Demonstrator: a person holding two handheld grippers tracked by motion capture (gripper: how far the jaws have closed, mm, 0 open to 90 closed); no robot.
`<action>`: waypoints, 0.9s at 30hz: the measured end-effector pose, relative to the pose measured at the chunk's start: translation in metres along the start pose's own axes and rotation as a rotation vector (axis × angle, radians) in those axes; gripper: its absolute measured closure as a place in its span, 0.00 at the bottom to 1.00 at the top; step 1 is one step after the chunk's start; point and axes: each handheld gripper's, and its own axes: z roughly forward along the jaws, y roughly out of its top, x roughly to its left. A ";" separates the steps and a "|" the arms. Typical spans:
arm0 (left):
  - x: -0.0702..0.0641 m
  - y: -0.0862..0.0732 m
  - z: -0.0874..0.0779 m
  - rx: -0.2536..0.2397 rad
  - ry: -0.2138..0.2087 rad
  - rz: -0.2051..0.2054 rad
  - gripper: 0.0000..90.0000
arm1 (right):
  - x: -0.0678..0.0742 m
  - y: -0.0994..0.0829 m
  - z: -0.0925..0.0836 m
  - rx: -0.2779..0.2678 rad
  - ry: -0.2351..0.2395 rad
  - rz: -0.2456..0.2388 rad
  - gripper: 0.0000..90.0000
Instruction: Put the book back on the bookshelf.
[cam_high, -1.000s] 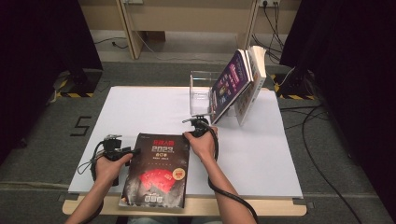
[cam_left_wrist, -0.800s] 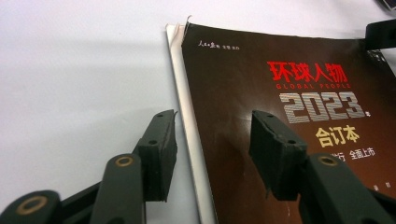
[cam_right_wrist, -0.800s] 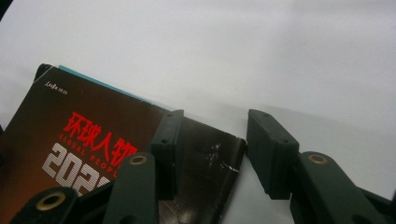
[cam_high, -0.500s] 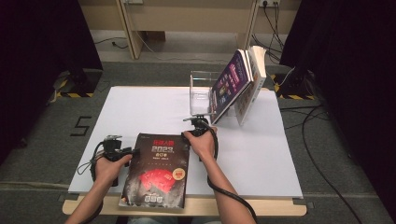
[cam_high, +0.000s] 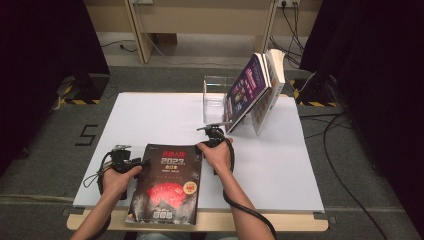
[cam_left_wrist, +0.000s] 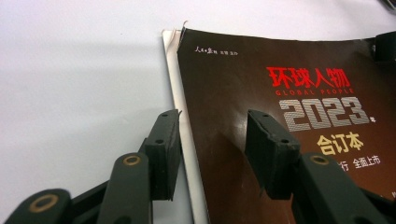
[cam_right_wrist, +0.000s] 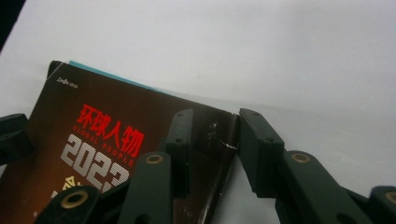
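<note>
A thick dark book (cam_high: 167, 185) with red and silver cover lettering lies flat near the table's front edge. My left gripper (cam_high: 141, 162) is at its left edge. In the left gripper view the jaws (cam_left_wrist: 215, 140) stand open astride that edge of the book (cam_left_wrist: 280, 70), one jaw beside the pages and one over the cover; they have been closing a little. My right gripper (cam_high: 201, 147) is at the book's far right corner. Its jaws (cam_right_wrist: 215, 140) have just been closing, with the corner of the book (cam_right_wrist: 107, 121) between them, and no firm pinch shows.
At the back right a clear acrylic stand (cam_high: 215, 95) holds books (cam_high: 252, 92) that lean to the right. The white tabletop (cam_high: 300, 165) stretches wide to the right of the book. Cables trail from both grippers, and more lie on the floor.
</note>
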 end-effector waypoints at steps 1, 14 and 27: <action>0.000 0.000 0.000 -0.001 0.001 0.001 0.61 | 0.000 0.000 0.000 0.000 -0.005 0.001 0.77; 0.000 -0.001 0.000 -0.006 0.013 0.014 0.66 | 0.002 0.001 0.001 0.017 -0.032 0.039 0.89; -0.001 -0.001 0.000 -0.005 0.016 0.019 0.66 | 0.004 0.000 0.002 0.011 -0.043 0.033 0.89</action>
